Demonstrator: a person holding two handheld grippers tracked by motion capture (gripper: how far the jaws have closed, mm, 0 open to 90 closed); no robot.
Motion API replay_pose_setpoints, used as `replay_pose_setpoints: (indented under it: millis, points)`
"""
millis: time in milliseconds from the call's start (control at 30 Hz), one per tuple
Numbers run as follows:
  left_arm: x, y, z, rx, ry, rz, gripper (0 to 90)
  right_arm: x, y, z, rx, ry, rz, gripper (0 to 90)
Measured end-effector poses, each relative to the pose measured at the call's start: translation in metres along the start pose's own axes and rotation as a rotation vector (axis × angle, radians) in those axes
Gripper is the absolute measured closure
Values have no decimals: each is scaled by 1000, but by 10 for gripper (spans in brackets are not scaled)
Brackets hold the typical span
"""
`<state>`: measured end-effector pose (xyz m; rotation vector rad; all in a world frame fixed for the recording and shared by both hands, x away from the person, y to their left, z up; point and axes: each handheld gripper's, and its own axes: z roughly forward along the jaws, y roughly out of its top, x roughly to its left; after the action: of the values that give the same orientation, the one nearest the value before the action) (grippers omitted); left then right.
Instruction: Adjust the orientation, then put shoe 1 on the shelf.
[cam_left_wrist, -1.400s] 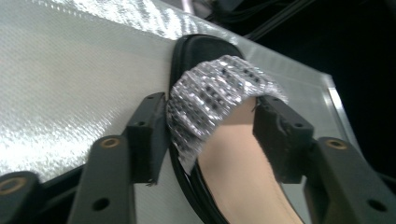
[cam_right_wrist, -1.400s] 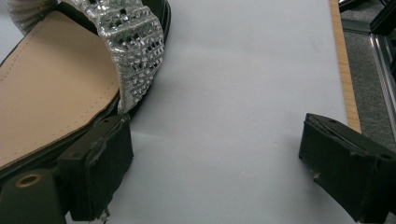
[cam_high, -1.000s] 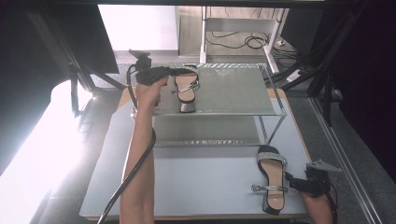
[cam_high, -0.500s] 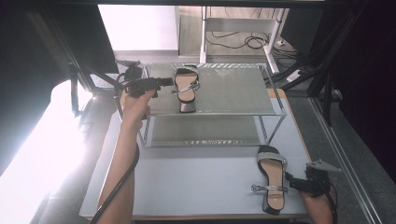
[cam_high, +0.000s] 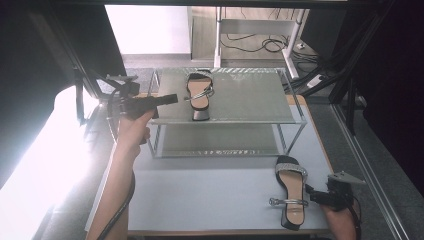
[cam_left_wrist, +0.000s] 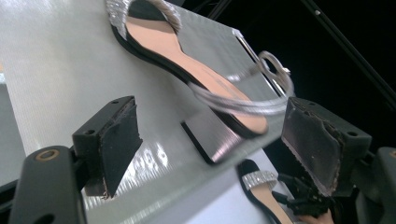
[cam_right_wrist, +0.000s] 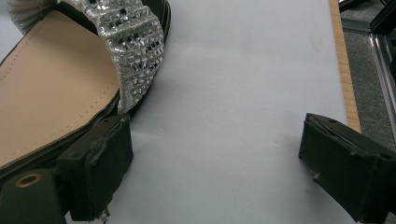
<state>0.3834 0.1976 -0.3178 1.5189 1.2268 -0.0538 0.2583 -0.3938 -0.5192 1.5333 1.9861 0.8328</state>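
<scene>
On the white table (cam_high: 210, 200) by your right hand, the second sandal (cam_high: 291, 192) lies toe toward the rack (cam_high: 235, 107), heel toward you. Your right gripper (cam_right_wrist: 215, 172) stands open just right of it; swing left. Your left gripper (cam_high: 167, 100), open and empty, sits far off, beside the shelved sandal (cam_high: 198, 93).

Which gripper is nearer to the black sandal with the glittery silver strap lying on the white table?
Right. The right gripper sits against the black sandal's right edge, jaws open. The left gripper is beside the wire rack's top shelf.

left gripper (cam_high: 170, 98) just opened; right gripper (cam_high: 312, 194) gapes.
</scene>
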Motion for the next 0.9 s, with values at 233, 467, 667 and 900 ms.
replay_pose_setpoints:
  millis: [233,467,667,900]
  points:
    - [-6,-24,-15,1,-10,16,188,0,0,0,0,0,0,95]
    - [-6,-50,-24,-10,-33,37,178,0,0,0,0,0,0,95]
    - [-4,-73,-22,6,-30,52,152,0,0,0,0,-1,0,95]
    - [6,-102,-12,20,-32,41,143,0,0,0,-1,-1,0,96]
